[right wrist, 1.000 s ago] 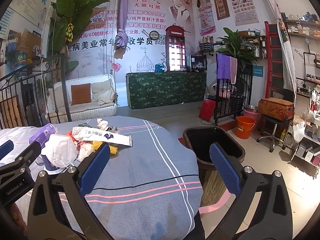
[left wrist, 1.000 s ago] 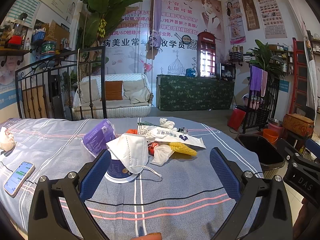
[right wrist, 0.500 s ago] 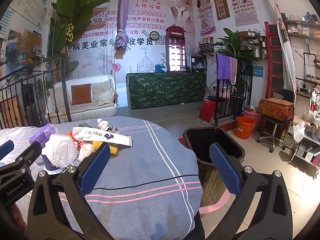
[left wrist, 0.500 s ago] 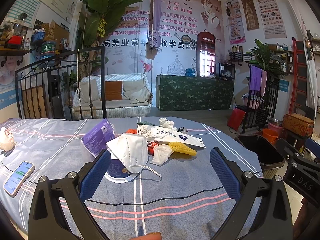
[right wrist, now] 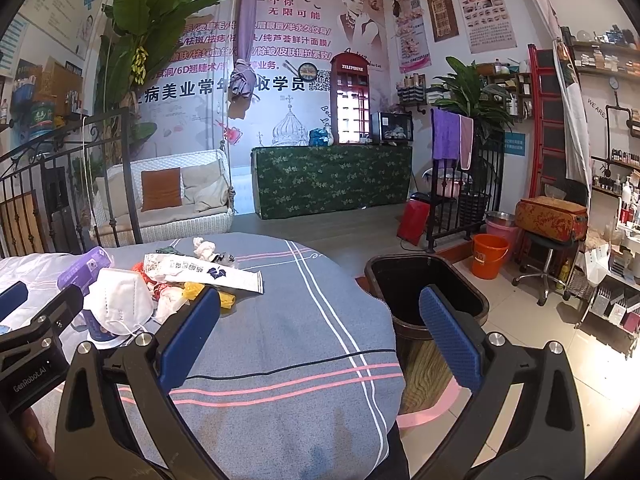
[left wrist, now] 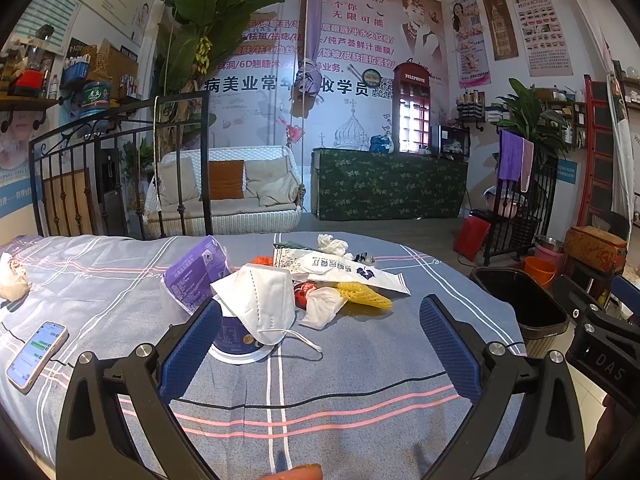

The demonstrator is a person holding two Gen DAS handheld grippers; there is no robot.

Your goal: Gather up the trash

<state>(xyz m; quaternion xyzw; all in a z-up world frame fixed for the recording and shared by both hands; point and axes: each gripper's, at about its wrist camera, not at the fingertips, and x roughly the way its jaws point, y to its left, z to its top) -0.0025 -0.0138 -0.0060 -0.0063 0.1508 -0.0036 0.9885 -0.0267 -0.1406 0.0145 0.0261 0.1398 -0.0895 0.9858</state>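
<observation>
A heap of trash lies on the striped blue-grey tablecloth [left wrist: 360,384]: a white face mask [left wrist: 264,300] draped over a blue-and-white paper cup [left wrist: 232,340], a purple packet [left wrist: 196,272], a long white wrapper [left wrist: 352,272], a yellow foam net [left wrist: 362,294], crumpled tissues [left wrist: 332,244]. My left gripper [left wrist: 320,344] is open and empty, just short of the heap. My right gripper [right wrist: 320,336] is open and empty over the table's right edge, beside the dark trash bin [right wrist: 424,292]. The heap also shows in the right wrist view [right wrist: 120,300].
A phone [left wrist: 36,352] lies at the table's left with a thin black cable across the cloth. A crumpled wad [left wrist: 12,276] sits at the far left. An orange bucket [right wrist: 490,256] and a stool [right wrist: 548,248] stand beyond the bin.
</observation>
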